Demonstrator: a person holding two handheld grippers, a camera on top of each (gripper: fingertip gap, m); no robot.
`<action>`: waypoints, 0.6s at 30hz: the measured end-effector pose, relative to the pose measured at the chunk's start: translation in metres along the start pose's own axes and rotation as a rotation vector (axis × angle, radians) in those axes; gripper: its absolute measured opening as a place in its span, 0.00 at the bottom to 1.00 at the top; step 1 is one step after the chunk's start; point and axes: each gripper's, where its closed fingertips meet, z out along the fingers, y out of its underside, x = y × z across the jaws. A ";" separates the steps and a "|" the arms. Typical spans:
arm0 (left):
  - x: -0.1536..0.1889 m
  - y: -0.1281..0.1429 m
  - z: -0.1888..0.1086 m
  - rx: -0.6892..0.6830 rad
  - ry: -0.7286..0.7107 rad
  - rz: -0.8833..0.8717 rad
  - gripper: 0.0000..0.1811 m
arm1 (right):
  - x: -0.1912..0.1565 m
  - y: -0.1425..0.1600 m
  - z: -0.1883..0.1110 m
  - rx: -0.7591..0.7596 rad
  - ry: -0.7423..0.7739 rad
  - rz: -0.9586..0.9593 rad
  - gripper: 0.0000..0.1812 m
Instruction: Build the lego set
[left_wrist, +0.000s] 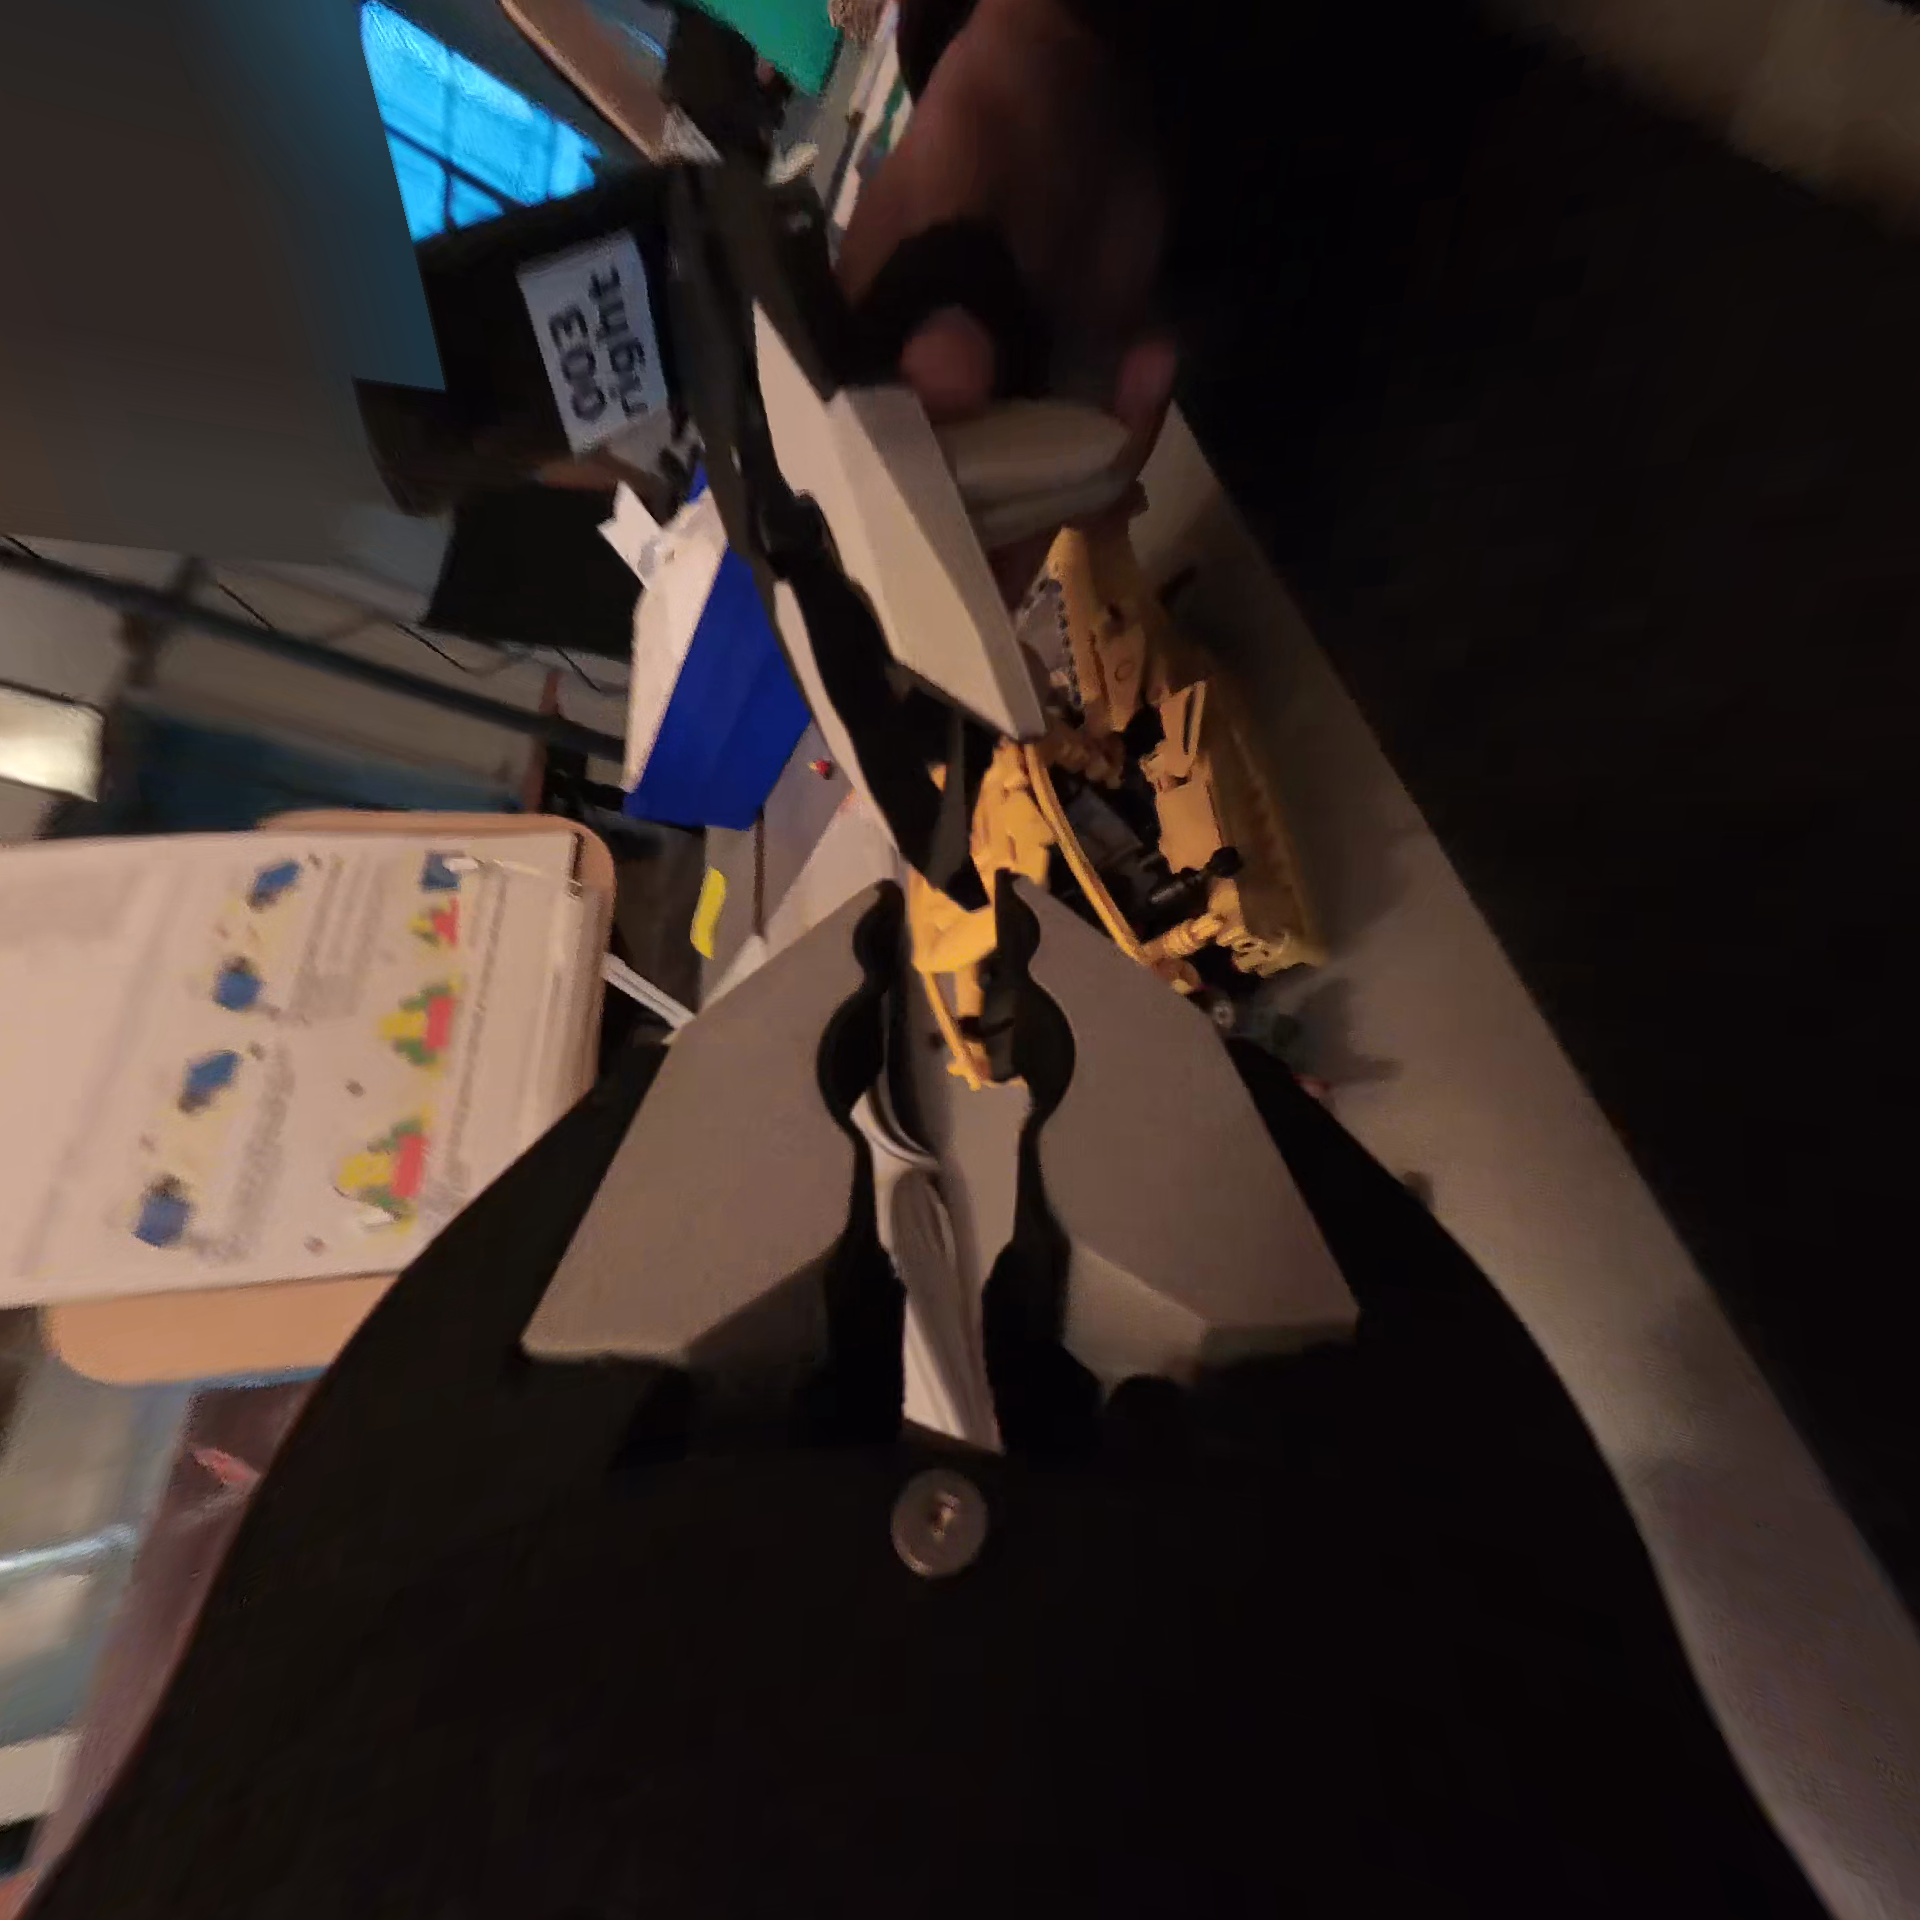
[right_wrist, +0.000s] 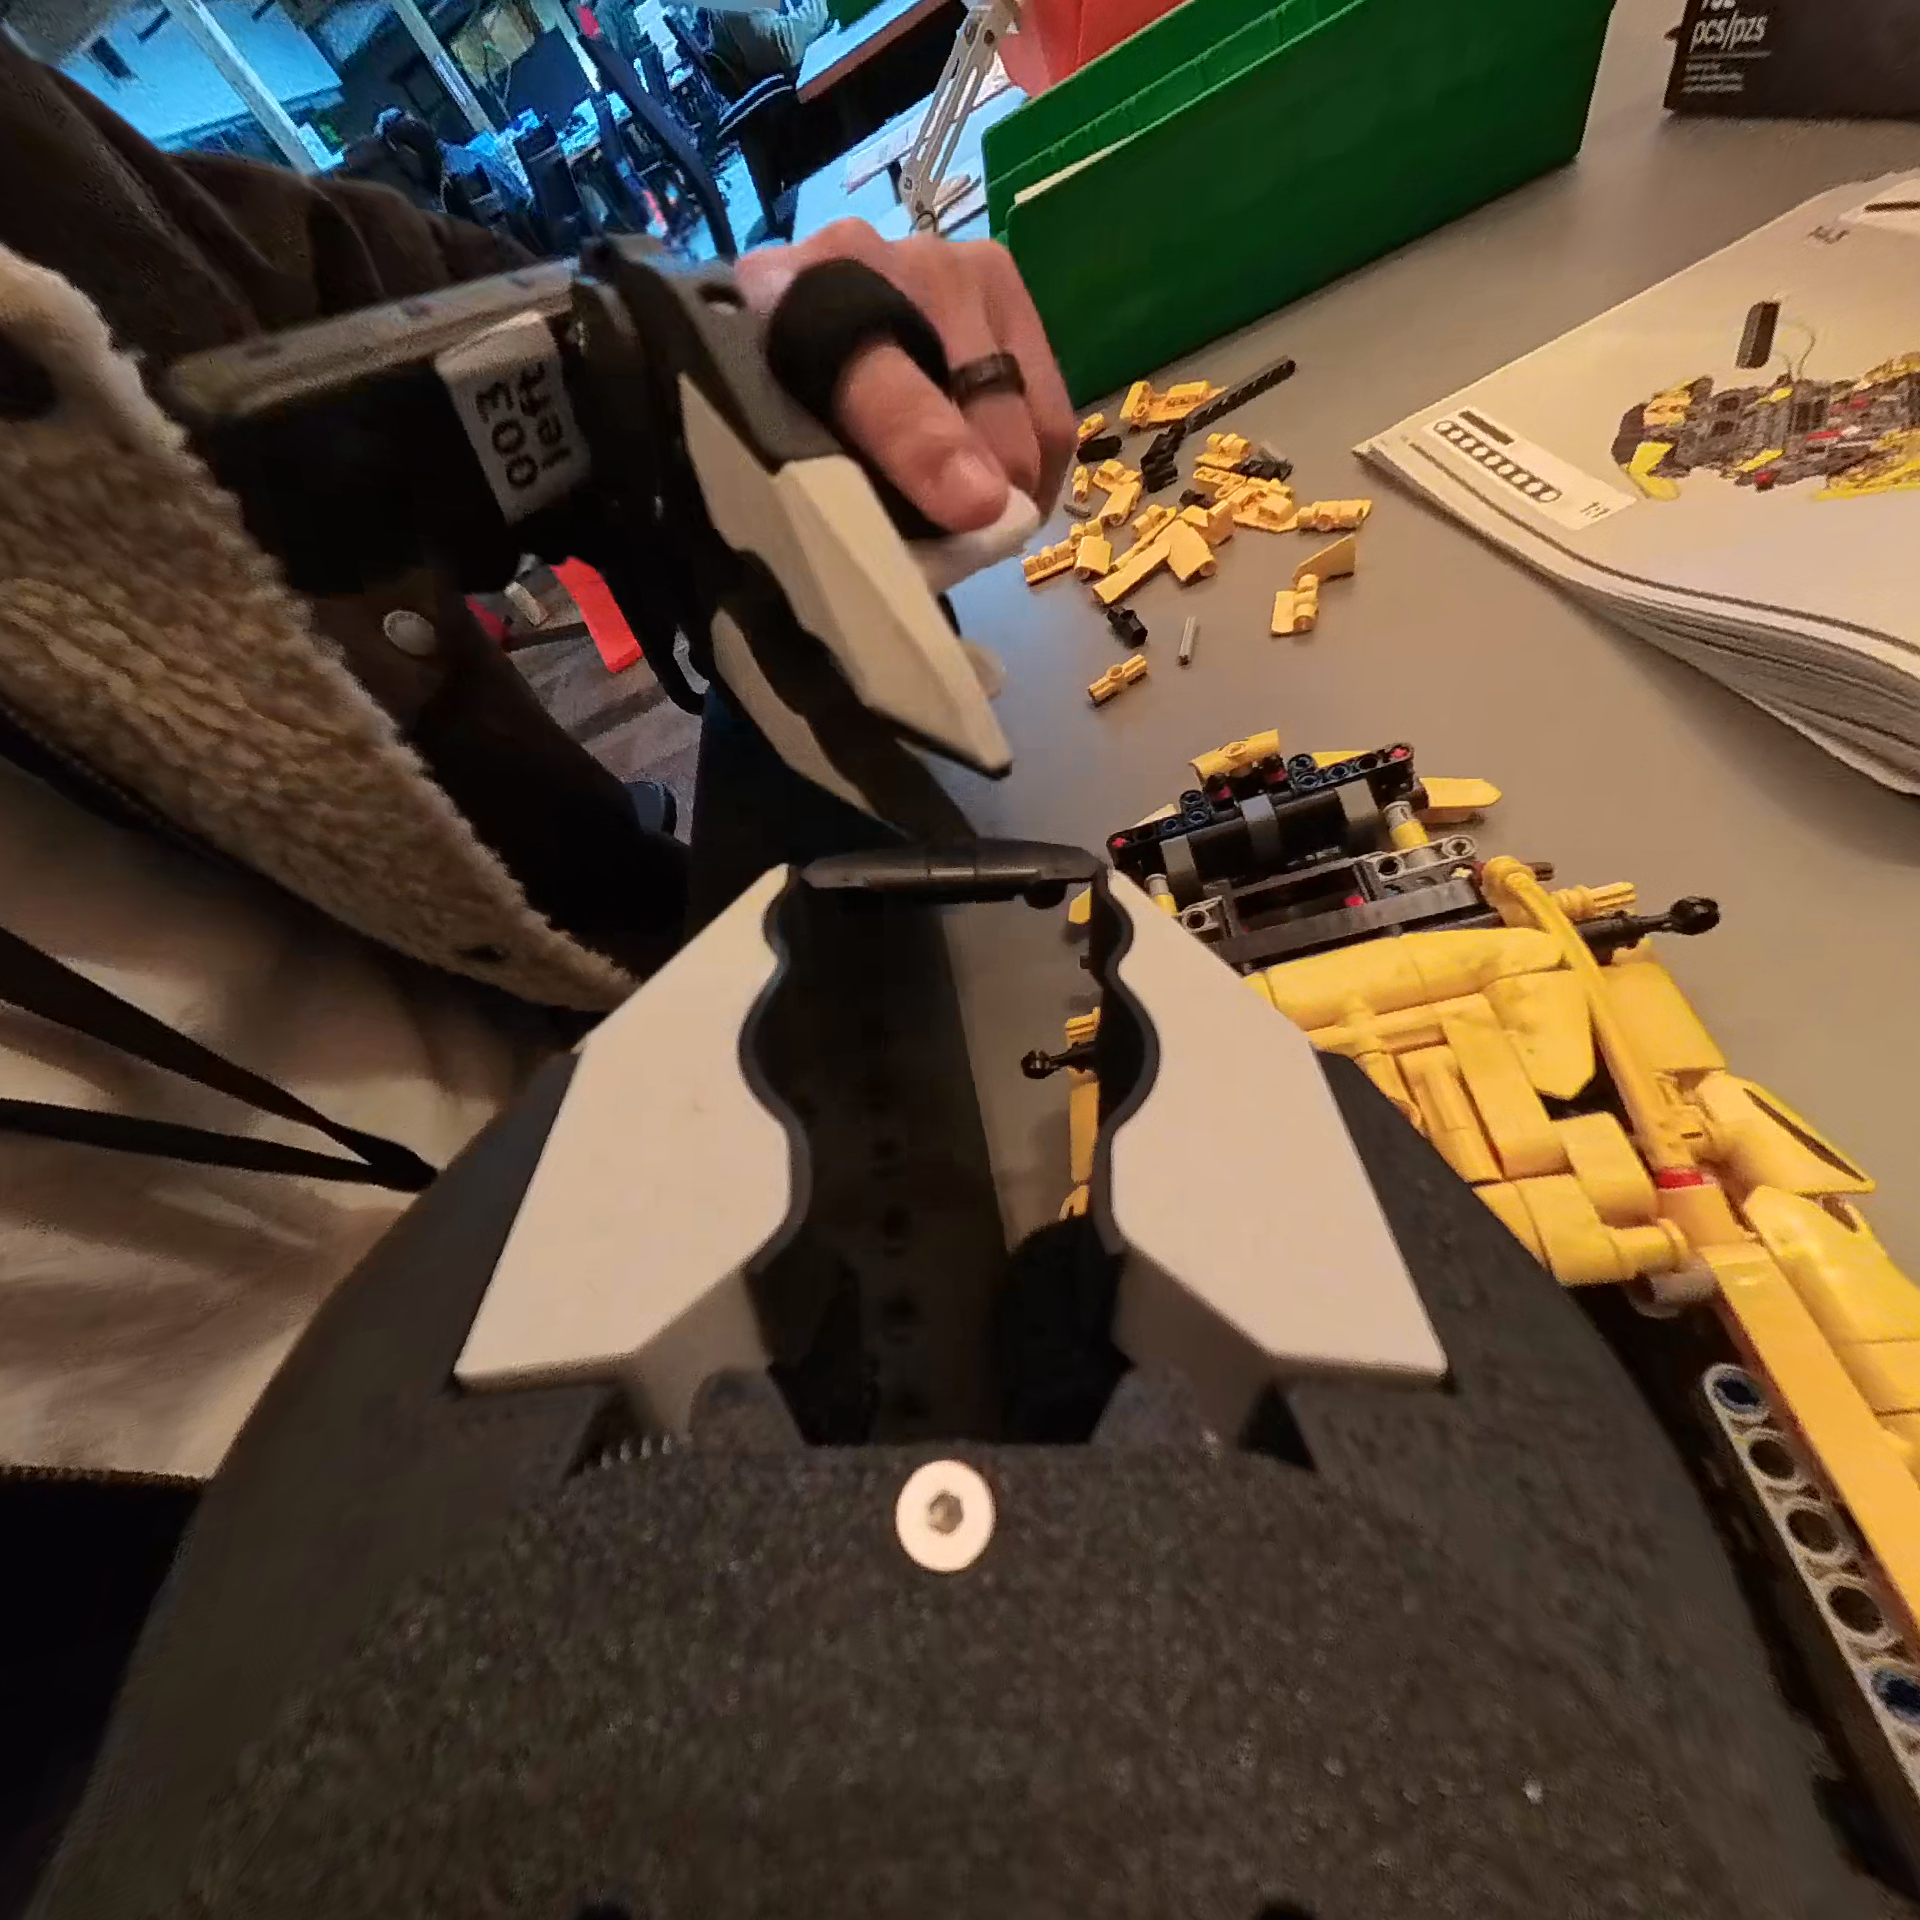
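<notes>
- The yellow lego model (right_wrist: 1455, 1049) is lying on its side on the grey table (right_wrist: 1558, 665), just to the right of your right gripper (right_wrist: 940, 904), with its black frame end pointing away from you.
- Your right gripper is holding a black beam piece (right_wrist: 945, 868) crosswise at its tips, and its fingers are sitting fairly wide apart on either end of it.
- Your left gripper (right_wrist: 925, 758) is hovering just above and behind that piece, tips pointing down toward it; in the left wrist view its fingers (left_wrist: 1101, 1049) are standing only narrowly apart, and whether they are gripping anything I cannot tell through the blur.
- A scatter of loose yellow and black pieces (right_wrist: 1184, 509) is lying farther back on the table, well apart from the model.
- The open instruction booklet (right_wrist: 1662, 488) is resting to the right, and a green bin (right_wrist: 1288, 177) is standing behind the loose pieces.
</notes>
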 end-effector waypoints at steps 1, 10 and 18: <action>-0.001 -0.003 0.002 0.019 -0.013 0.041 0.10 | 0.001 0.000 0.000 0.002 0.002 0.011 0.29; 0.003 -0.005 0.012 0.062 -0.054 0.159 0.04 | 0.010 0.000 0.003 0.005 0.030 0.030 0.29; 0.012 0.053 0.005 -0.080 -0.036 0.280 0.03 | 0.044 0.001 -0.065 0.036 0.286 -0.125 0.27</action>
